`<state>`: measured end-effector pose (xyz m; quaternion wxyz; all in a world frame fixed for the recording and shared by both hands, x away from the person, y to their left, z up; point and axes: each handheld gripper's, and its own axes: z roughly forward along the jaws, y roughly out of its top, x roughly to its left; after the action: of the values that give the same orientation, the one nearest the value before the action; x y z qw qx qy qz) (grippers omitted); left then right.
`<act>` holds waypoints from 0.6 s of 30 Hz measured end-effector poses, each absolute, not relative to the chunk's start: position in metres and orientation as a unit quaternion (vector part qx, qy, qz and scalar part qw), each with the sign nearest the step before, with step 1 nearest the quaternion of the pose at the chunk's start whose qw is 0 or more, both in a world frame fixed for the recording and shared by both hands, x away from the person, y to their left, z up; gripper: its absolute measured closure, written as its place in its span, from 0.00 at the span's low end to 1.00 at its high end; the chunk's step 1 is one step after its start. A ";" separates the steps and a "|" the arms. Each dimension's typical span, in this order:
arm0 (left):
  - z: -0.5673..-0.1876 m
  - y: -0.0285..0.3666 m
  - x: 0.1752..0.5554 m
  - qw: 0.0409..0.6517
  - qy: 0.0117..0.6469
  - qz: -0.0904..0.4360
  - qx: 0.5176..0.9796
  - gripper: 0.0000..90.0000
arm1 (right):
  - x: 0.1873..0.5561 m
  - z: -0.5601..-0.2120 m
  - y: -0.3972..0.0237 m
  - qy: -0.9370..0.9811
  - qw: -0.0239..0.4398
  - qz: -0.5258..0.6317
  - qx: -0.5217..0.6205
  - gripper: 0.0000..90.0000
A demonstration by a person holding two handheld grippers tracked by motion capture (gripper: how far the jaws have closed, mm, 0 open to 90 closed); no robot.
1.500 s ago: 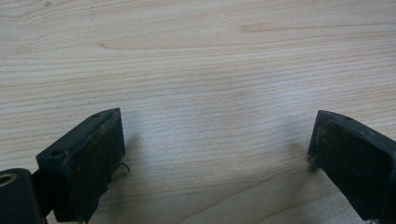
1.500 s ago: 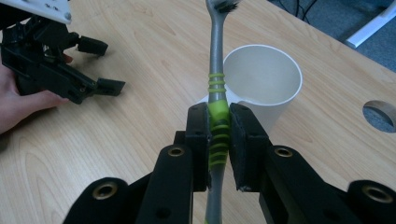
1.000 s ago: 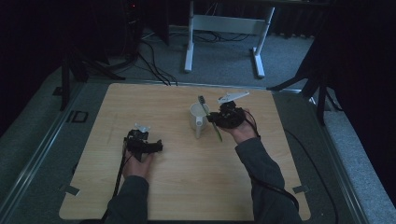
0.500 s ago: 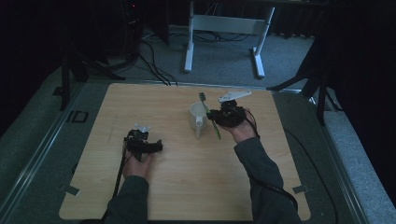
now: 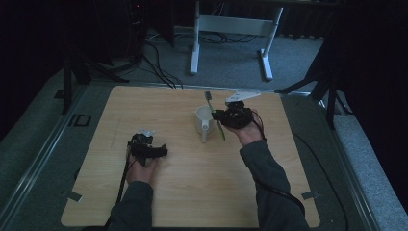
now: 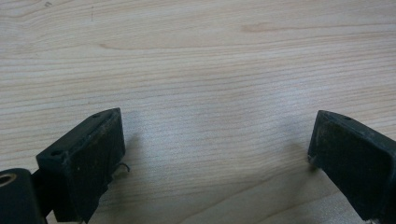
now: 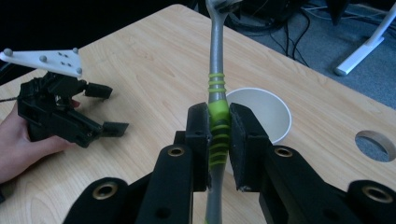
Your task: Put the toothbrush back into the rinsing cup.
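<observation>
1. Dim room, dark curtains all round, grey carpet with cables and a white desk frame [image 5: 232, 25] beyond the pale wooden table [image 5: 192, 197].
2. Near the far middle of the table, a white cup [image 5: 204, 119], upright, mouth open upward, with what may be a handle on its near side; too dim to be sure.
3. Just right of the cup, the right gripper [image 5: 222, 116], held in a hand [image 5: 245, 131] whose dark sleeve [image 5: 269, 187] comes in from the near edge.
4. Clamped tight on a toothbrush [image 7: 216, 119]: both black pads pressed on the green ribbed part of the grey handle.
5. Toothbrush raised off the table, slanting beside and above the cup, brush head [image 5: 208, 96] toward the far edge, green tail end toward the near side; no clear contact with the cup.
6. From the right gripper view, cup mouth just behind and to the right of the brush handle.
7. Left gripper [image 5: 163, 151] well apart from the cup, low over the near left part of the table, in the other hand [image 5: 143, 168].
8. Spread wide, nothing between the two black pads [image 6: 86, 158] but bare wood grain.
</observation>
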<state>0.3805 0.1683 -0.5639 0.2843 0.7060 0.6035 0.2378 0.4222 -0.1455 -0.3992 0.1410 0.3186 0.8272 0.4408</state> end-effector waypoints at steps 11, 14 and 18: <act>-0.564 0.168 0.381 0.284 0.603 0.238 0.706 0.04 | 0.423 -0.395 -0.147 0.816 0.147 0.457 0.321 0.87; -0.564 0.168 0.381 0.284 0.603 0.238 0.706 0.04 | 0.424 -0.394 -0.147 0.812 0.149 0.464 0.322 0.87; -0.564 0.168 0.381 0.284 0.603 0.238 0.706 0.04 | 0.424 -0.394 -0.149 0.803 0.147 0.477 0.325 0.87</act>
<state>0.3805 0.1683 -0.5638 0.2844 0.7060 0.6034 0.2378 0.4244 -0.1492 -0.3937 0.1474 0.3246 0.8035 0.4768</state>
